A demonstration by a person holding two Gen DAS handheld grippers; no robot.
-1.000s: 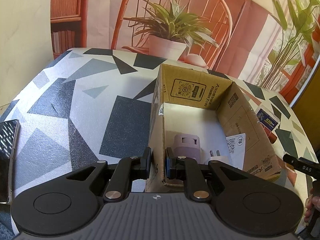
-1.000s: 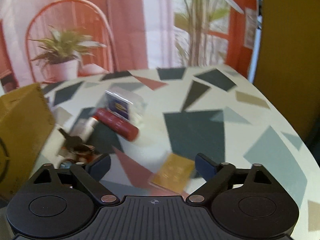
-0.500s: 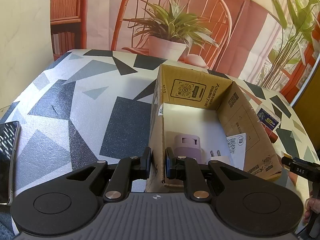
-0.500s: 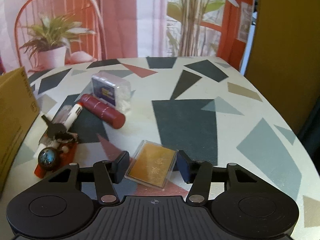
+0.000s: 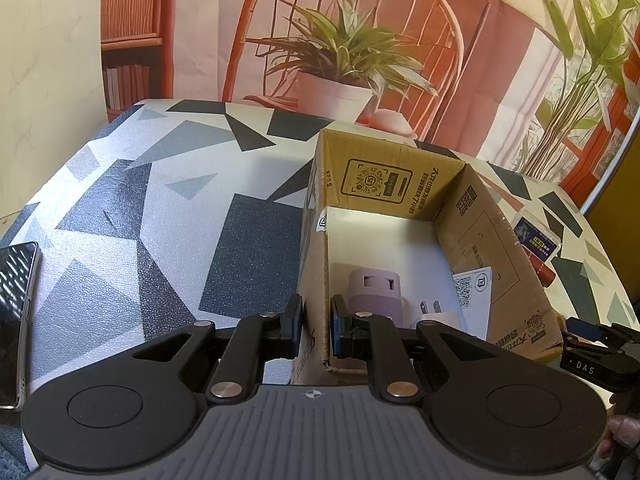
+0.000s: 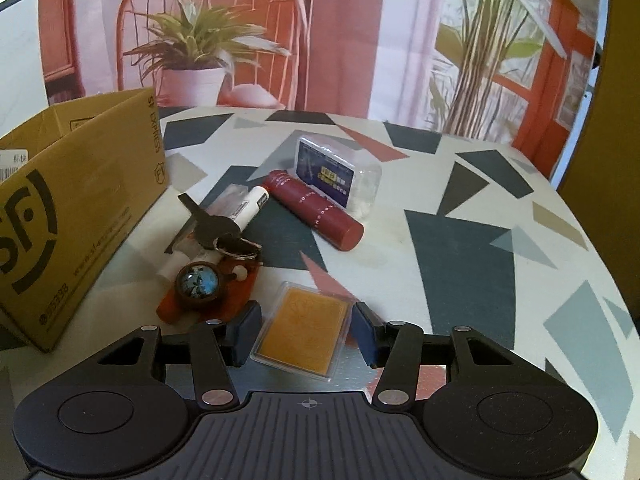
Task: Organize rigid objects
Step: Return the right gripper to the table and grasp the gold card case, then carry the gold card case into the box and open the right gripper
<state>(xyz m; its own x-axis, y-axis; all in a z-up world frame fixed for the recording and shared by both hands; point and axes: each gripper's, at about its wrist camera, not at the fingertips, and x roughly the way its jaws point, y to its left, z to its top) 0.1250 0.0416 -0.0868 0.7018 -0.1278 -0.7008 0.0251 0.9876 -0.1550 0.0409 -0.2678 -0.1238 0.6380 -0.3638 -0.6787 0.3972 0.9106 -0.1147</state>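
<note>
My left gripper [image 5: 316, 324] is shut on the near left wall of the open cardboard box [image 5: 400, 176], one finger outside and one inside. A lilac plug adapter [image 5: 374, 292], a white plug [image 5: 434, 312] and a printed slip [image 5: 472, 284] lie in the box. In the right wrist view my right gripper [image 6: 306, 330] is shut on a flat gold card case [image 6: 304, 328] that lies on the table, a pad against each long edge. The box [image 6: 80, 200] stands to its left.
Beyond the case lie a dark red tube [image 6: 316, 208], a clear box with a blue label [image 6: 336, 176], a white pen [image 6: 248, 208], black keys [image 6: 216, 228] and a round globe charm [image 6: 198, 284]. A phone [image 5: 16, 320] lies at the table's left edge.
The right gripper closed in from wide open onto the gold case, then moved and rolled, so the box now shows larger at the left. The left gripper stayed put on the box wall.
</note>
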